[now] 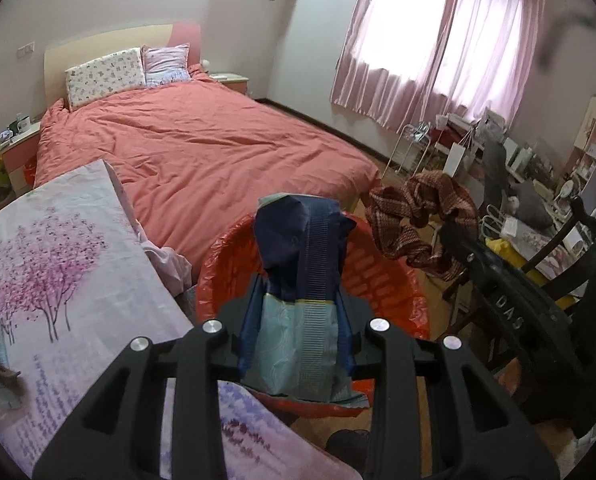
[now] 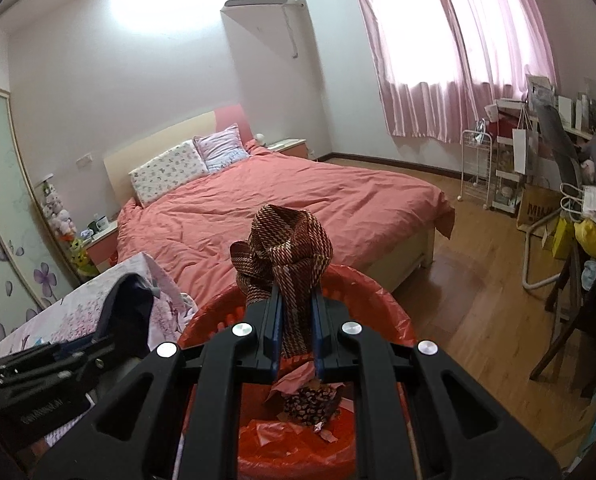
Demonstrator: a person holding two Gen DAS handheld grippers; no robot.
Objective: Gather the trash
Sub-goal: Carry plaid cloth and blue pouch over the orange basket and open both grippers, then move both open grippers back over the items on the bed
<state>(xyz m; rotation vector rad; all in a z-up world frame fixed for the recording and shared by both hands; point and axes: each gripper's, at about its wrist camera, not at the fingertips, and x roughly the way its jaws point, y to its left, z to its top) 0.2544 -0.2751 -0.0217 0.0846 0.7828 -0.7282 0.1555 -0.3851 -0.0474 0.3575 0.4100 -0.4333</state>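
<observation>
Two pillows [image 2: 186, 170] far on one bed [image 2: 298, 200]. One red-lined bin [image 2: 382, 304] near, two wrappers [image 1: 302, 304] [image 2: 290, 256] held above.

"DAS" on right hand-held gripper [image 1: 450, 248], "MIN" on cardboard box [image 2: 536, 210]

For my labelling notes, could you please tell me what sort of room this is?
A lived-in bedroom, most likely: a bed with pillows, pink curtains over the window, and a cluttered desk along the wall.

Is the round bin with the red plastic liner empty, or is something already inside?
Not empty: the red-lined bin holds crumpled wrappers at its bottom.
</observation>
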